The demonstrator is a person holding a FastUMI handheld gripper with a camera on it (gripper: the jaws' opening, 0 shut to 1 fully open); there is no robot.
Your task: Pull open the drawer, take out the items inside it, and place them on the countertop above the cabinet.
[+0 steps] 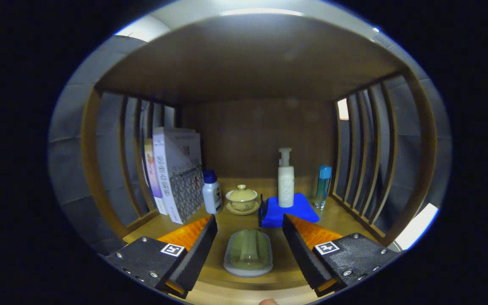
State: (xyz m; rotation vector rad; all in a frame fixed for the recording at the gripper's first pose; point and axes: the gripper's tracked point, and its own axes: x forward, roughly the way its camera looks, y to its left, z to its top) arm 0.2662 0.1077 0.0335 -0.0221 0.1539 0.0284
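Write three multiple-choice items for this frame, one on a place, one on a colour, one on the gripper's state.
1. Where does the soap dish lie?
A. Between the gripper's fingers, on the countertop
B. On the blue pad
C. Behind the books

2. What colour is the pad under the pump bottle?
A. Red
B. Blue
C. Green

3. How do the gripper's fingers stand?
A. Shut on the soap dish
B. Shut on the pump bottle
C. Open, touching nothing

Answers
1. A: the dish sits on the wood in the gap between the two fingers, nearer than the lidded cup.
2. B: the pump bottle stands on a bright blue pad just ahead of the right finger.
3. C: both fingers stand wide apart with clear wood between each and the dish.
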